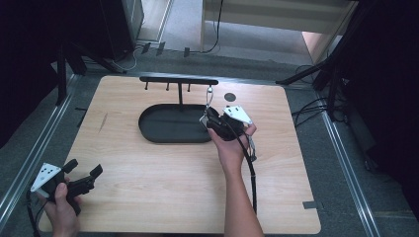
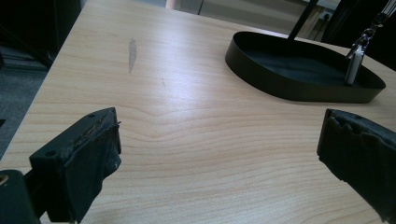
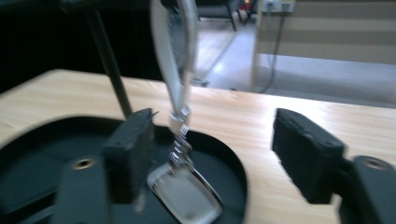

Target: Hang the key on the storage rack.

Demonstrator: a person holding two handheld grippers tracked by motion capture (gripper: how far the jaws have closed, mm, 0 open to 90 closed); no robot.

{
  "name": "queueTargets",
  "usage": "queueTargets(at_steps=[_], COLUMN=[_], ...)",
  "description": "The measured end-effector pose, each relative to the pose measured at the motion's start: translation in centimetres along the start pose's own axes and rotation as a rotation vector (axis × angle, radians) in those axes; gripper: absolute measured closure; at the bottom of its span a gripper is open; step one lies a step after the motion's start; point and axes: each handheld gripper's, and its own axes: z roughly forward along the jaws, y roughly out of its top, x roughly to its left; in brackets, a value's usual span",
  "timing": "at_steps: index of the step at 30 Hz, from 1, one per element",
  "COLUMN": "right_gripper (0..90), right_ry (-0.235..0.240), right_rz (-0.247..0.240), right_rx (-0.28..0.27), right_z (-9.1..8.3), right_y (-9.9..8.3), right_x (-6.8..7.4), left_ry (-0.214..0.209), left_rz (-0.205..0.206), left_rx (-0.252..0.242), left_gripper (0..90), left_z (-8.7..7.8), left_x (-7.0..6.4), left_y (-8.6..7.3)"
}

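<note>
At the near left table (image 1: 163, 187) corner the left gripper (image 1: 83, 174) rests with jaws spread, grasping nothing. Farther right sits the black oval tray (image 1: 153, 129) under its hook rack (image 1: 179, 79). The right gripper (image 1: 213, 121) hovers at the tray's right end, jaws released. Its own view shows what the high view blurs: a silver keychain (image 3: 180, 140), clip above, chain, flat tag hanging between the jaws.

Tray (image 1: 163, 132): set on the table (image 1: 148, 197), toward its far middle.
Stand (image 1: 179, 81): raised from the tray's far side.
Keychain (image 1: 209, 96): hung from the stand's right end (over the tray's right end).
</note>
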Motion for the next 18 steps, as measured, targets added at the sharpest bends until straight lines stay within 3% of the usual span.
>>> queueTargets(at_steps=[4,7,9,18], right_gripper=[10.2,0.4,0.0,0.0], right_ry=[-0.066,-0.02,0.005,-0.033], right_rz=[0.058,0.054,0.048,0.061], right_rx=[0.111,0.087,0.077,0.04], right_z=[-1.4,-2.8,-3.7,-7.1], right_y=[-0.2,-0.7,-1.1,-2.8], right_x=[-1.0,-1.9,-2.5,-5.2], left_ry=[0.001,0.003,0.005,0.003], left_rz=[0.005,0.005,0.007,0.007], left_rx=[-0.004,-0.005,-0.005,-0.005], left_gripper=[0.0,0.0,0.0,0.0], left_z=[0.0,0.0,0.0,0.0], left_x=[-0.1,-0.1,-0.1,-0.1], left_y=[0.0,0.0,0.0,0.0])
